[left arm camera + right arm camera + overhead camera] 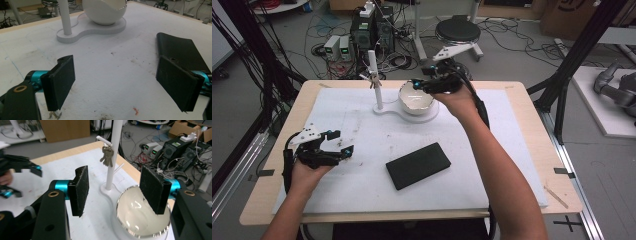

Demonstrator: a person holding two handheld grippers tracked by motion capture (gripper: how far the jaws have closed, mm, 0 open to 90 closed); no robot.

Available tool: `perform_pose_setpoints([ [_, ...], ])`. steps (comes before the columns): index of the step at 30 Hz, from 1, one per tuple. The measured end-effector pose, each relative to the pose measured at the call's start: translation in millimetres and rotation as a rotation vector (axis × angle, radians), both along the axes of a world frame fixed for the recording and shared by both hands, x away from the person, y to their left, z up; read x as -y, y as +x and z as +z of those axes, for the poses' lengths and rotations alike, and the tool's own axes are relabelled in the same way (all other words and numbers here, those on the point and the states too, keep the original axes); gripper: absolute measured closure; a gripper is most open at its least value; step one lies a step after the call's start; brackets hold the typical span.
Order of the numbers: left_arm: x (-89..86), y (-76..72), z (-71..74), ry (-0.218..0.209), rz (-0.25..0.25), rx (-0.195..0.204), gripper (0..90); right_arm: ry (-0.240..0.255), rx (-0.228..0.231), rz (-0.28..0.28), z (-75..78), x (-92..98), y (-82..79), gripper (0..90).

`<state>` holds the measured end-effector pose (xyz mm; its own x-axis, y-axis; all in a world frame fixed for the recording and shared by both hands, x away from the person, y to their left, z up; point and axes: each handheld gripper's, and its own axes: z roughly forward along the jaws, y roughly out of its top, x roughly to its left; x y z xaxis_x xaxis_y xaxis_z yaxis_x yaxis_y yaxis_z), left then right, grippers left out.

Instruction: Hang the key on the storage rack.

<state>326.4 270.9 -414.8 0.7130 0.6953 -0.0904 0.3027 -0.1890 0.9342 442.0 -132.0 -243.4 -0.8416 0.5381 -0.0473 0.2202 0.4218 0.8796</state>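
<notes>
Right claw (419,85) over the white bowl (416,102) near the far edge of the surface (362,190), jaws spread and empty. Keys (107,156) hanging on a peg of the white post (375,85) just beside the bowl, both on one white base (75,35). Left claw (341,143) resting near the left edge, jaws spread and empty too. Black slab (418,165) lying flat toward the near edge.

Likely trouble: clipping the bowl rim or knocking the thin post while reaching for the keys, tipping the stand. Keys dangling loose, so easily swung off the peg or pinched only partly and dropped into the bowl.
</notes>
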Motion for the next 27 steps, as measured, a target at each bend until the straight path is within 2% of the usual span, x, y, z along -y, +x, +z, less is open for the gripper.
perform_pose_setpoints([
  [5,4.5,1.1,1.8,0.003,-0.03,0.019,15.8,0.014,-0.015,-0.027,-3.8,29.1,-19.5,36.7],
  [7,6.0,1.7,2.8,0.006,-0.035,0.026,15.8,0.013,-0.003,-0.04,-6.4,39.4,-26.1,36.2],
  [13,12.5,3.6,4.2,-0.002,-0.055,0.026,15.8,0.038,-0.005,-0.08,-19.8,70.9,-45.1,33.3],
  [15,14.9,4.5,4.8,-0.003,-0.061,0.024,15.8,0.046,-0.007,-0.103,-24.9,81.6,-53.9,29.8],
  [21,21.8,9.9,4.9,-0.016,-0.075,0.021,15.8,0.074,0.009,-0.15,-47.7,110.9,-82.7,27.8],
  [22,22.8,11.0,5.1,-0.01,-0.075,0.023,15.8,0.081,0.008,-0.15,-52.7,115.7,-86.7,27.9],
  [24,25.2,13.2,5.2,-0.016,-0.08,0.028,15.8,0.093,0.042,-0.144,-64.9,126.0,-94.9,28.0],
  [27,26.9,18.3,5.1,-0.021,-0.082,0.027,15.8,0.123,0.041,-0.16,-81.7,139.1,-103.2,27.9],
])
